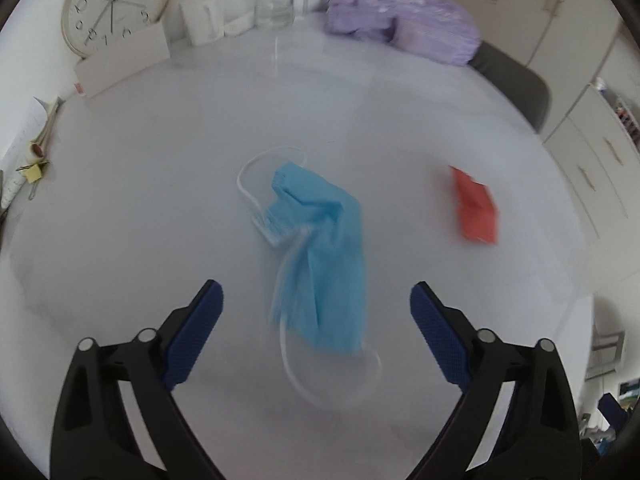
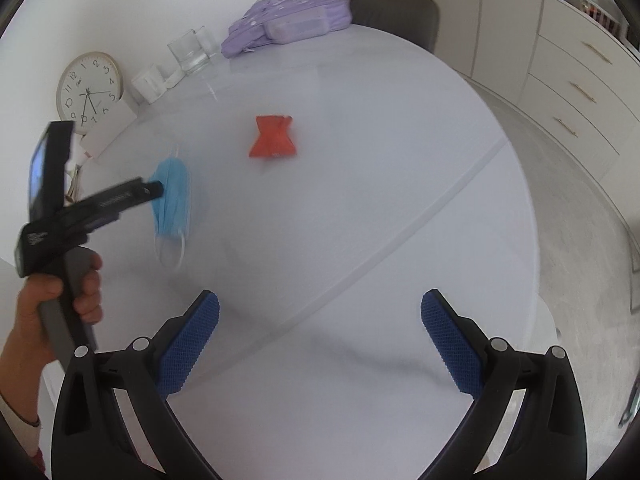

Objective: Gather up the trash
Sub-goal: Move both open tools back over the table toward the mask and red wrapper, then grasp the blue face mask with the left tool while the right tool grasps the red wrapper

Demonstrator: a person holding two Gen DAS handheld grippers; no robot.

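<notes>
Kid: Fingers on the left gripper (image 1: 316,300) are wide open with nothing in them. Why?

Mum: I think so they can fit around the blue mask (image 1: 320,256) lying crumpled on the table (image 1: 160,160).

Kid: And the right gripper (image 2: 320,312)?

Mum: Wide open too, holding nothing. The red wrapper (image 2: 273,136) sits beyond it, twisted in the middle.

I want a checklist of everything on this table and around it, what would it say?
Surface: round white table, with a seam across it.
Job's things: crumpled blue face mask; red folded wrapper, apart from it.
Clutter: round wall clock, clear glass, lilac backpack.
Grippers: left gripper open, straddling the mask; right gripper open, empty.
Cables: nothing seen.
Surroundings: grey chair, cream drawers.
</notes>
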